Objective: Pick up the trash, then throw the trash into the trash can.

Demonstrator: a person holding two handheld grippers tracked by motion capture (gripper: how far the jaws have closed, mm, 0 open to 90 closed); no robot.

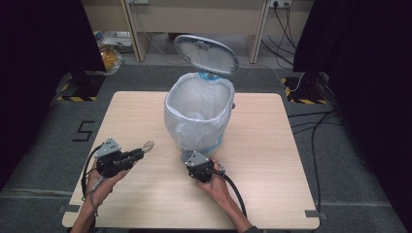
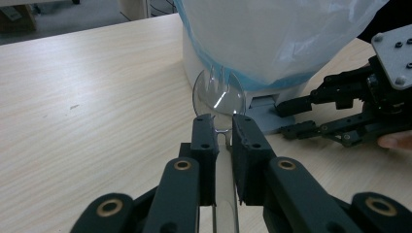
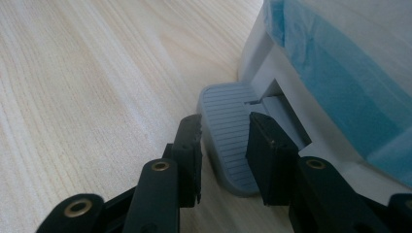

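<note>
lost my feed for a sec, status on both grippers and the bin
Left gripper shut on clear plastic spoon. Right gripper open, jaws over grey ribbed pedal. White bag-lined pedal bin, lid up. Path clear.

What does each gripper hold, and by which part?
Left gripper holds a clear plastic spork by its handle. Right gripper holds nothing, pressing the bin's pedal.

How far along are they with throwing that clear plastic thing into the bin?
Partway, it seems. Done: the grey lid of the white pedal bin stands open, with the right gripper pressing on the grey ribbed pedal. In hand: the left gripper clamps a clear plastic spork beside the bin. Left: lifting it over the rim and dropping it into the liner.
</note>
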